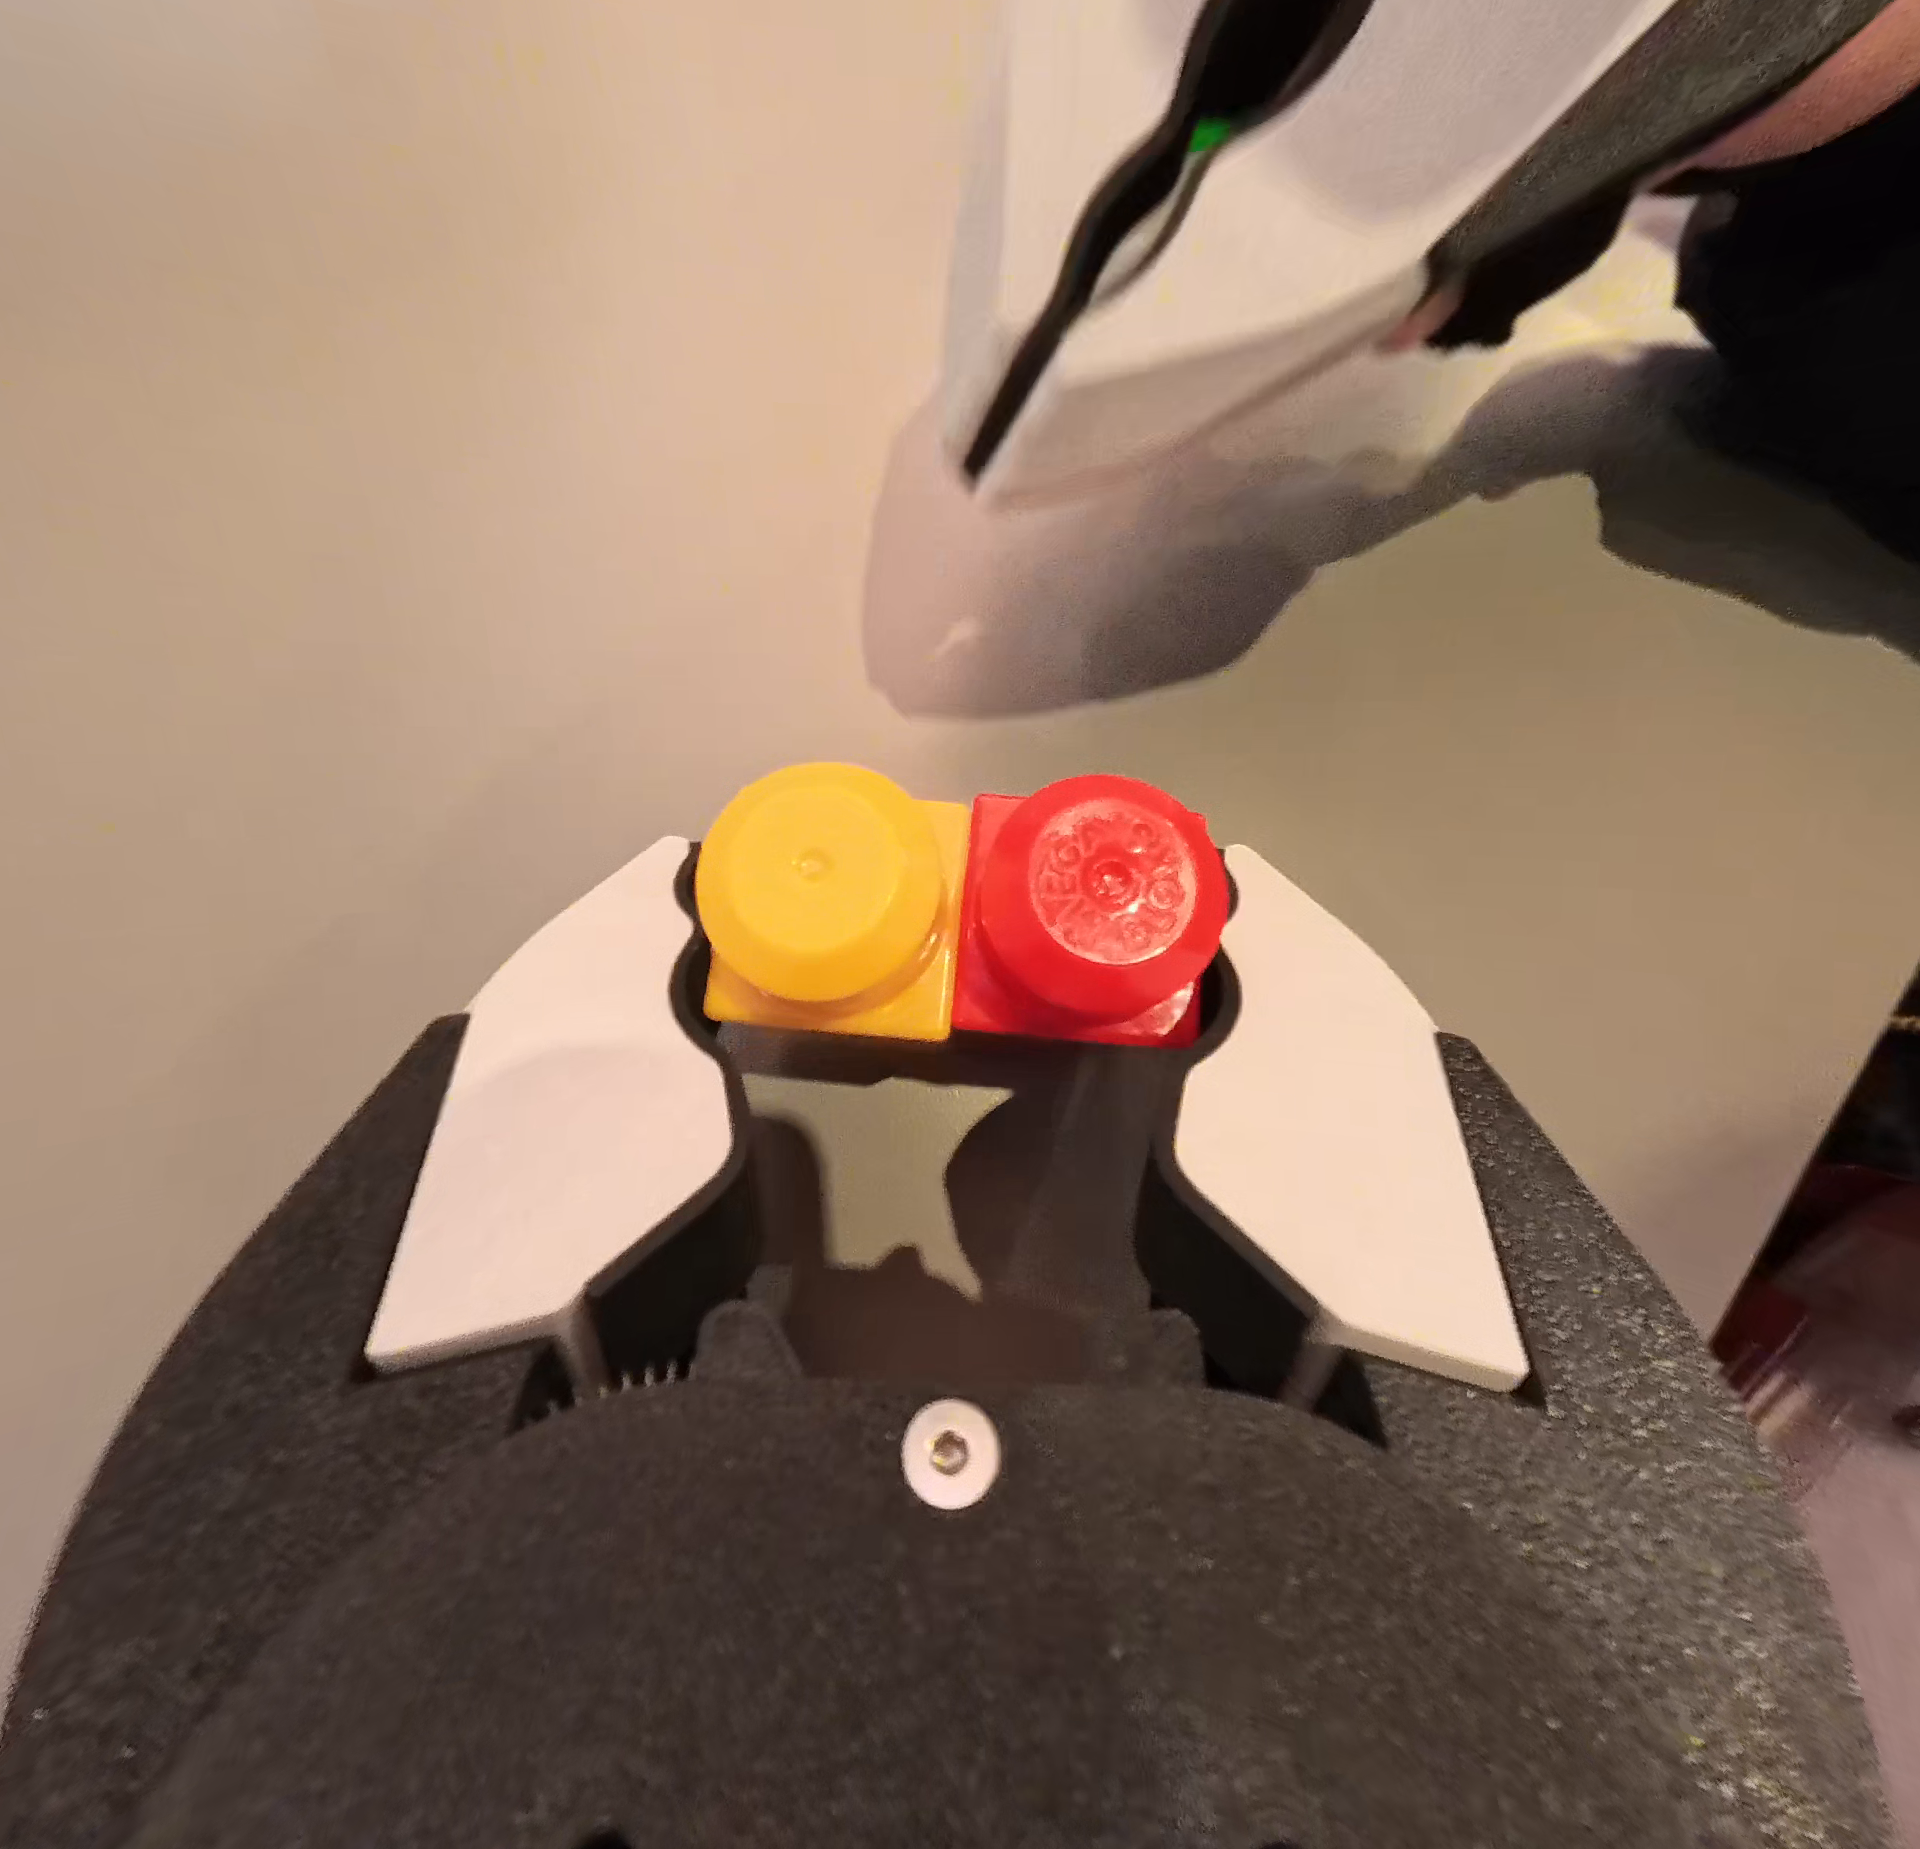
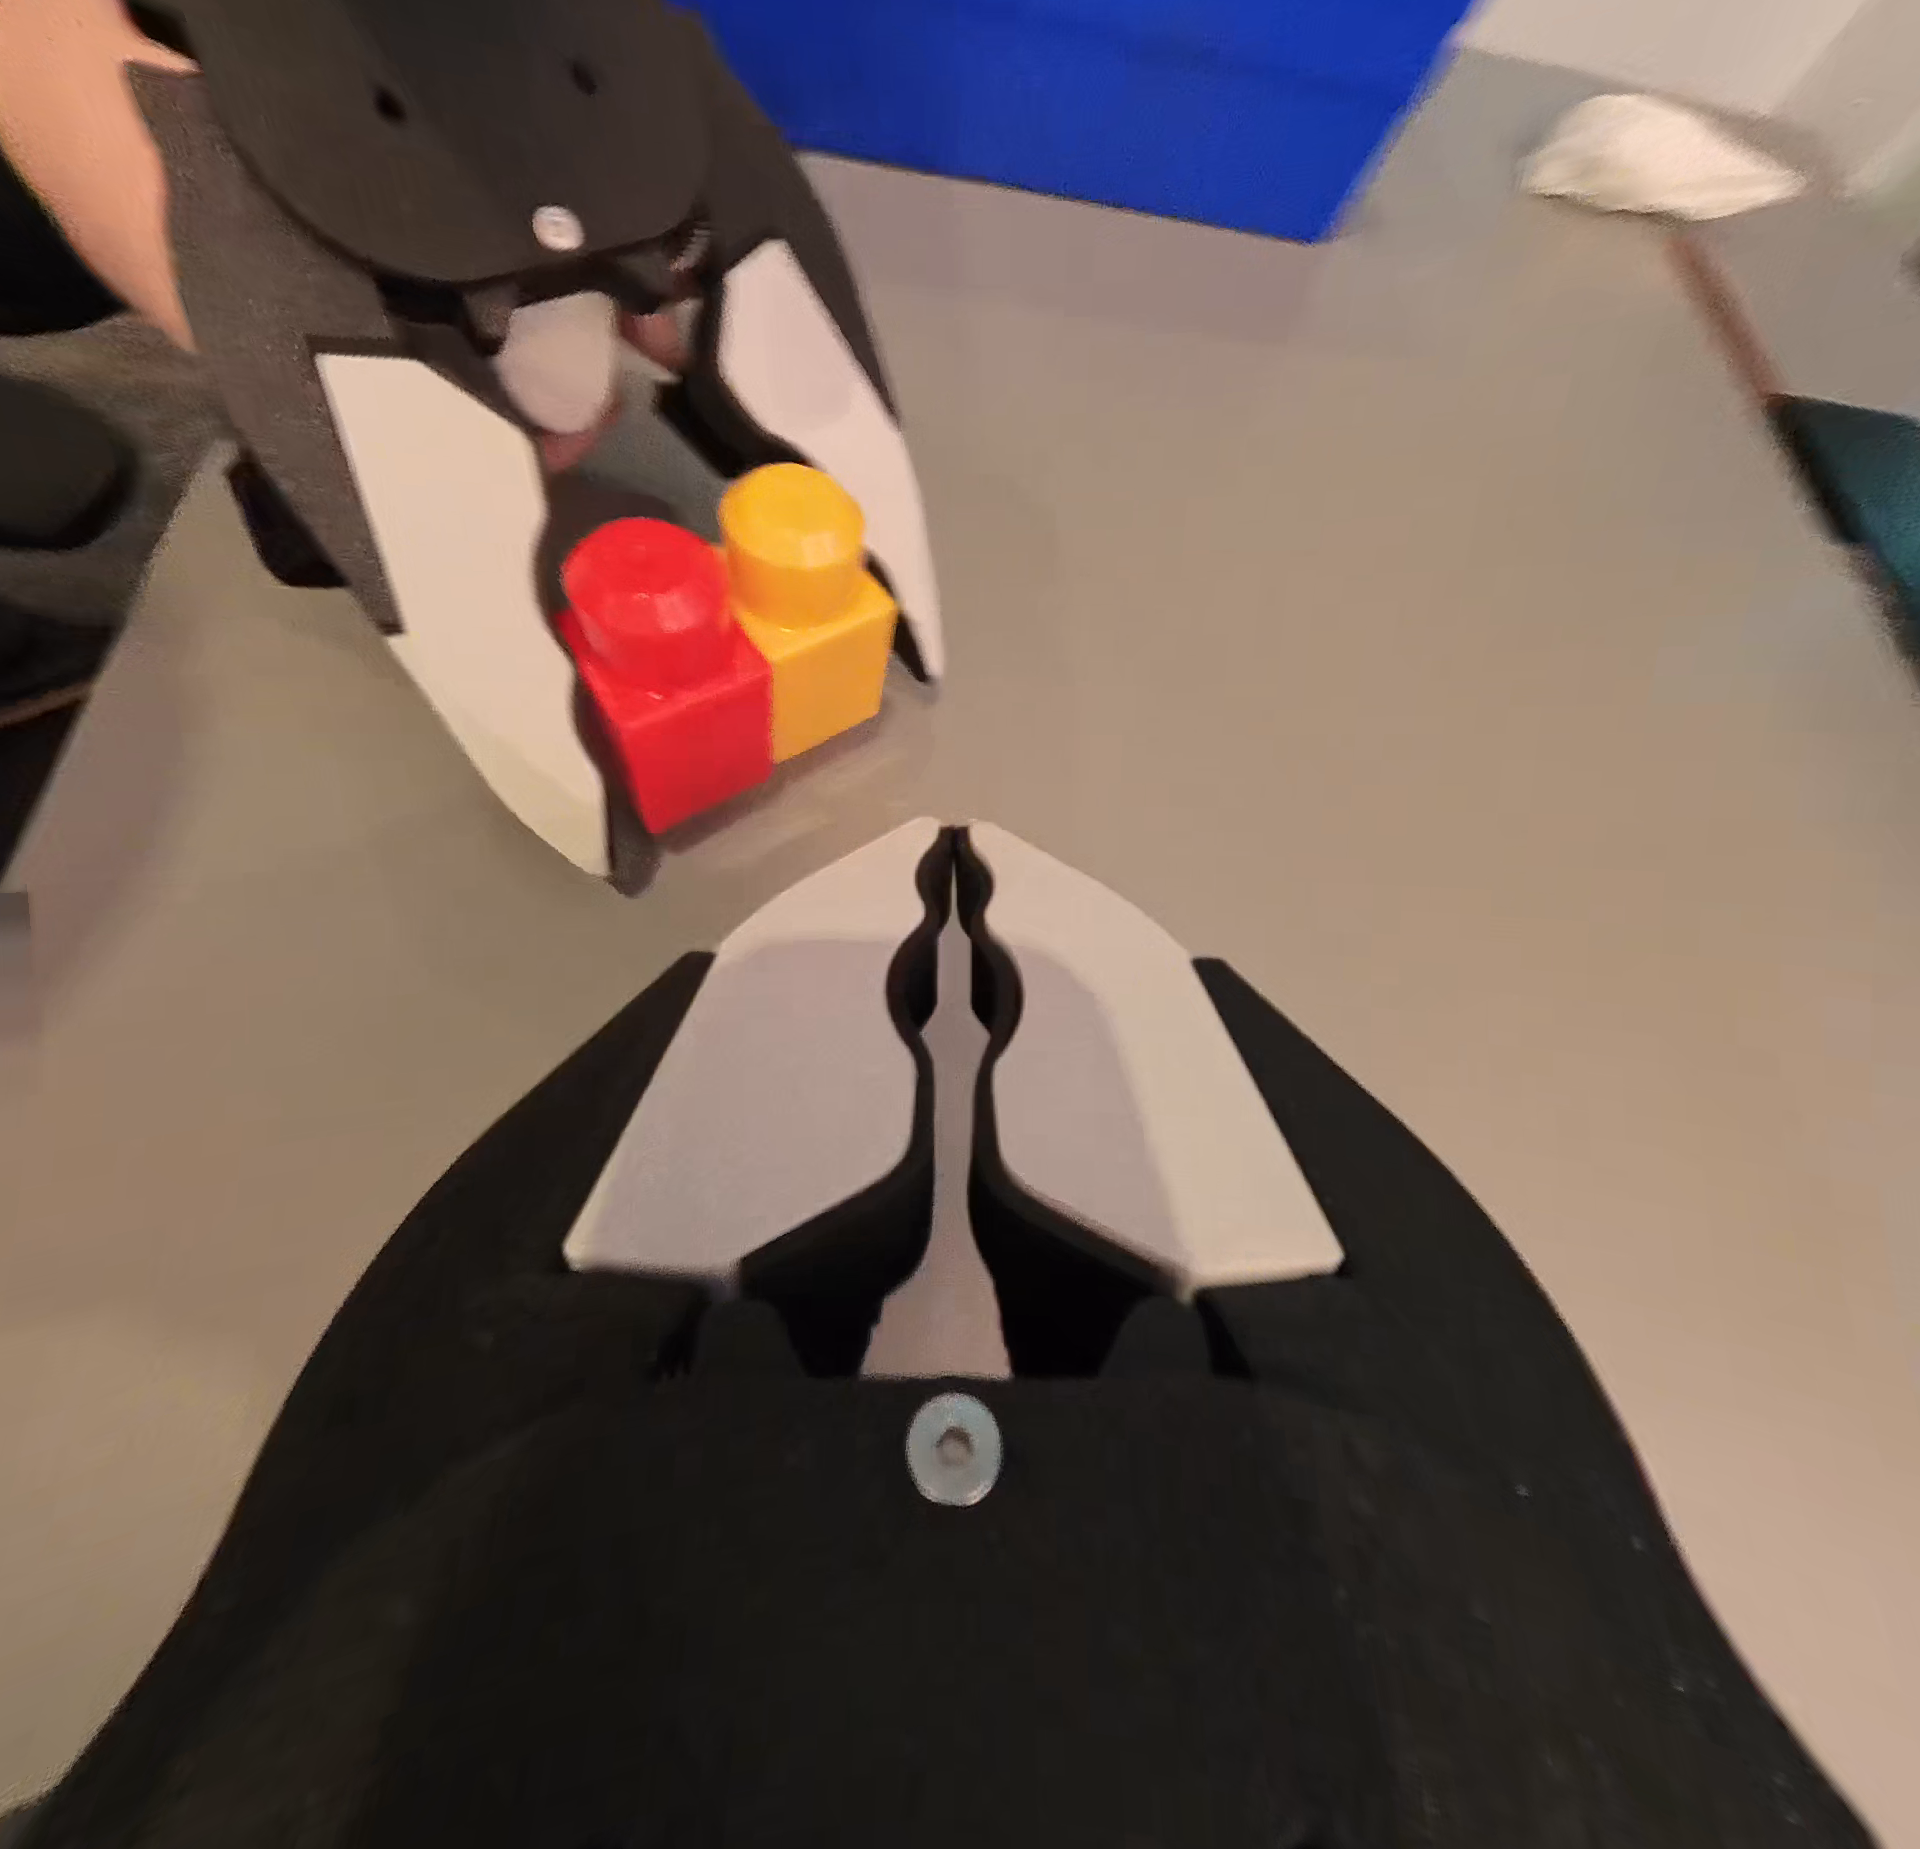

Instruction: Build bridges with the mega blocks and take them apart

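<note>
The left gripper (image 1: 961, 916) points down at the grey table (image 2: 1351, 760), its fingers clamped on a yellow block (image 1: 826, 895) and a red block (image 1: 1091, 906) pressed side by side, studs up, resting on the table. The right gripper (image 2: 954, 843) hovers just beside them, fingers pinched together with nothing between. A blue box (image 2: 1039, 64) sits beyond; its contents cannot be seen.

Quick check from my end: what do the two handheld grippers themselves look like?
Both match: the left gripper and right gripper have rough matte-black bodies, flat white tapered finger covers, wavy black inner pads, and a silver screw centred on the body. No cables visible.
</note>
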A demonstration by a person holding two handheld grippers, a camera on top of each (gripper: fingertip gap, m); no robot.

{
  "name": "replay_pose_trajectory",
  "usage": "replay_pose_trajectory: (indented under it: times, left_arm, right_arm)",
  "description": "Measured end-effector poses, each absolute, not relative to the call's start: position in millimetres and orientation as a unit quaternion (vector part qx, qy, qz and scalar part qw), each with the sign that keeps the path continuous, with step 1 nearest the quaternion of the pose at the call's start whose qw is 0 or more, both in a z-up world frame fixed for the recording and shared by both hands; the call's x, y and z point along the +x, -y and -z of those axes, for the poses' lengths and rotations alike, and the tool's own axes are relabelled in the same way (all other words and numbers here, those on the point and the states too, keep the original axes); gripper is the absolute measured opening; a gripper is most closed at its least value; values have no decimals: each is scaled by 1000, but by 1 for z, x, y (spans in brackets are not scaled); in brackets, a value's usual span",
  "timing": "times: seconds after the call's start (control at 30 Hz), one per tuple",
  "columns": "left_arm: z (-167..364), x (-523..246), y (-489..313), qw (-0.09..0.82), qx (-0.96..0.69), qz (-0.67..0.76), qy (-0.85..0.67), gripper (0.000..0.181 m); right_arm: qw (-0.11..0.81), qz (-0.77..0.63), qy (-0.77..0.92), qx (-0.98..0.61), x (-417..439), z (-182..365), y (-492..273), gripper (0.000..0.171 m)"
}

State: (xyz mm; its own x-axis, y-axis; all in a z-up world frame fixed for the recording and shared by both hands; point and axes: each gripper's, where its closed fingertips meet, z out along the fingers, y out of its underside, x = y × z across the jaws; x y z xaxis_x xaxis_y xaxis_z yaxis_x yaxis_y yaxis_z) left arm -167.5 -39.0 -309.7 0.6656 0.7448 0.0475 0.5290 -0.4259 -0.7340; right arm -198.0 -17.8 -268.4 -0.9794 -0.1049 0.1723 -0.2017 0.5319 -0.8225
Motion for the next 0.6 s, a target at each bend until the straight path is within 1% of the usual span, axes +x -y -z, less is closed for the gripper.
replay_pose_trajectory:
  times: [0.1,0.17,0.2,0.23,0.33,0.47,0.6]
  left_arm:
    - [295,-176,38,384,-828,-155,379,90]
    - [284,-182,35,394,-822,-171,374,90]
    - [278,-186,34,399,-818,-185,369,90]
    - [275,-189,33,399,-818,-194,365,90]
    - [266,-197,26,404,-813,-222,355,90]
    - [259,-204,14,409,-810,-242,344,90]
    - [252,-206,9,426,-798,-243,349,90]
  right_arm:
    - [155,-494,855,-4,-230,235,-28,2]
    - [214,-494,839,-76,-253,222,-71,13]
    - [229,-491,833,-111,-263,221,-93,22]
    - [227,-490,830,-140,-269,224,-110,28]
    - [175,-496,832,-177,-271,242,-132,30]
    - [199,-443,854,-190,-285,273,-147,40]
    - [184,-412,873,-184,-287,295,-140,34]
